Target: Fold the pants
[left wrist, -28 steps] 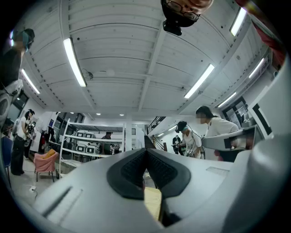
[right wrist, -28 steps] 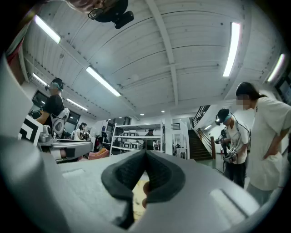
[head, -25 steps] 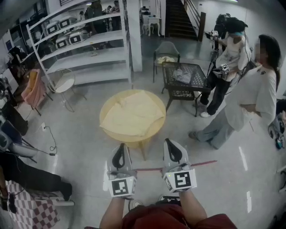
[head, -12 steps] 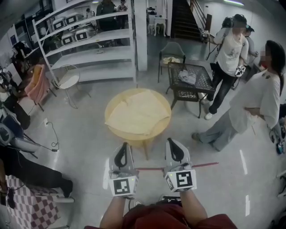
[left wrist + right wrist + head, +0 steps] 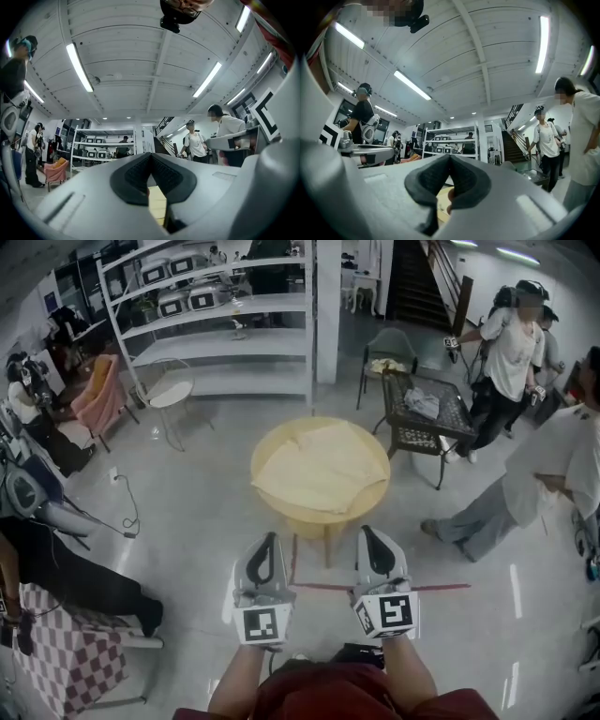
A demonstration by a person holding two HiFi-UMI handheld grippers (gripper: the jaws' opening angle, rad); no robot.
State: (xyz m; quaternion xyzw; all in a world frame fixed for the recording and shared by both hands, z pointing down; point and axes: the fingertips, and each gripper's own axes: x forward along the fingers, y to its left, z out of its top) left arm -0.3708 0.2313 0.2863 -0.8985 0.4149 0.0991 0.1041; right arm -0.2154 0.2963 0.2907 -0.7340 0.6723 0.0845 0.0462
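While the left tongs point(image 5: 266, 554) and right tongs point(image 5: 373, 547) hang shut and empty, well short of the round desk point(image 5: 281, 512), the yellow pants point(image 5: 323, 465) lie spread on it. Likely best: close in square to the desk, open both, then pinch two corners of one edge evenly.

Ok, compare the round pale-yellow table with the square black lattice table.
Shape: the round pale-yellow table has a circular top; the square black lattice table is four-cornered.
Surface: the round one is solid and light, the black one dark openwork.
Load: cream pants lie spread flat over most of the round table; a crumpled grey cloth covers only a patch of the black one.
Both bear fabric.
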